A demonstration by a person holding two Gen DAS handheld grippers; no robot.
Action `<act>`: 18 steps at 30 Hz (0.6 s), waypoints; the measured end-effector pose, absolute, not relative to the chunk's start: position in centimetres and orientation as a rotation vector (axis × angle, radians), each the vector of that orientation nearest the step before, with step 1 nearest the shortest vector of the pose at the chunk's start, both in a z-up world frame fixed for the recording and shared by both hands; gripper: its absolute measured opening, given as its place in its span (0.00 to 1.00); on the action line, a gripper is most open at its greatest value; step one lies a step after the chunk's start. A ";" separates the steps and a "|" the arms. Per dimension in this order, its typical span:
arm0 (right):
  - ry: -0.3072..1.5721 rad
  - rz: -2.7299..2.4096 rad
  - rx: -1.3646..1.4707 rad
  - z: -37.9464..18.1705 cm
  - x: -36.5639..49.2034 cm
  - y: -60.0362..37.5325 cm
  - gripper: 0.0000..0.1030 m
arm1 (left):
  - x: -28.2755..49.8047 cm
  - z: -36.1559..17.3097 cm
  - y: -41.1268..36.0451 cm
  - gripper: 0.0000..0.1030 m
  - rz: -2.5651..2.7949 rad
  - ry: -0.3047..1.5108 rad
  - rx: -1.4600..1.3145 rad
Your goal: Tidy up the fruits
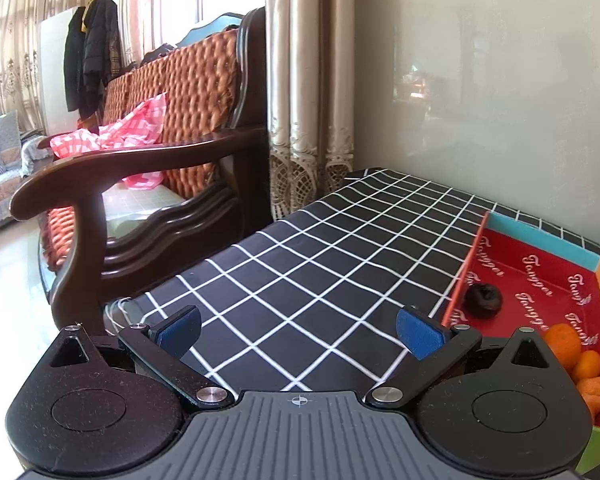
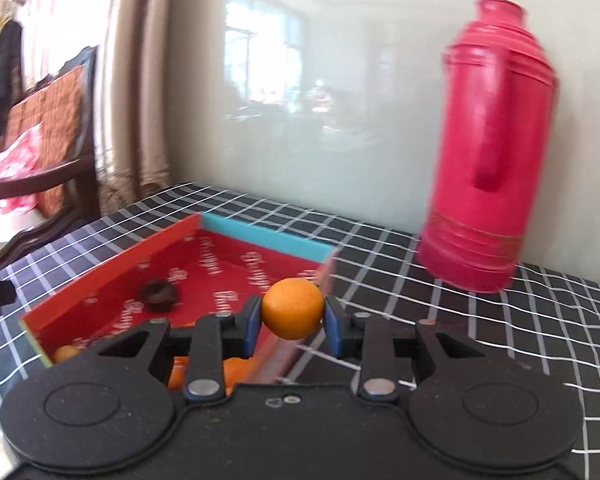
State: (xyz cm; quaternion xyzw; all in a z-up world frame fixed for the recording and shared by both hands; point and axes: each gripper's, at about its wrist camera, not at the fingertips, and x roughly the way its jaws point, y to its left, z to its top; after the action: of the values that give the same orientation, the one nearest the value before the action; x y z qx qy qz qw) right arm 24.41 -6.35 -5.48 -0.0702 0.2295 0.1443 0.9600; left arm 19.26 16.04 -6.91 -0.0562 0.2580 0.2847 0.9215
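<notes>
Left wrist view: left gripper (image 1: 298, 330) hangs over the checked tablecloth (image 1: 320, 248), jaws wide apart, nothing between the blue pads (image 1: 418, 332). No fruit in its reach. The red tray (image 1: 540, 264) sits at its right, printed floor, teal far wall. Inside: one dark wrinkled fruit (image 1: 483, 301) near the left wall, and a few oranges (image 1: 565, 342) bunched at the near right corner, partly cut off by the gripper body. A wooden armchair (image 1: 148, 168) stands beyond the table's left end.

Right wrist view: right gripper (image 2: 292, 318) is clamped on an orange (image 2: 293, 308), pads touching its two opposite sides about at the widest part. The orange hangs above the tray (image 2: 112, 276), near the right wall, not resting on anything as far as I can see. Dark fruit (image 2: 160, 293) lies on the tray floor to the left; more orange fruit shows under the gripper but is mostly hidden. A red thermos (image 2: 488, 152) stands on the cloth to the right, well apart from the tray; picture is motion-blurred.

Handling, my read: the orange is light, round and smooth-skinned, with firm peel over soft flesh. Grip across the equator is right; off-centre it would likely squirt out. Moderate squeeze only, or it bruises. It will roll once let go, so release low, against other fruit or a wall. The dark fruit looks softer, so go gentler there.
</notes>
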 end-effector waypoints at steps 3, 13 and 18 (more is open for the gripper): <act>0.474 0.327 -0.169 -5.8 24.3 -4.5 0.24 | 18.9 -7.0 16.8 1.00 0.596 0.533 -0.118; 0.496 0.394 -0.235 -6.8 24.0 0.1 0.28 | 18.2 -7.2 18.4 1.00 0.613 0.531 -0.137; 0.503 0.384 -0.228 -6.9 23.8 0.5 0.40 | 18.1 -7.0 18.5 1.00 0.610 0.527 -0.139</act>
State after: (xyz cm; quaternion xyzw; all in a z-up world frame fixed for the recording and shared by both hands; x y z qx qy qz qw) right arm 23.82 0.51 -6.85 -0.1119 0.2469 0.1886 0.9439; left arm 18.15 18.49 -6.98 -0.0676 0.2563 0.2965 0.9175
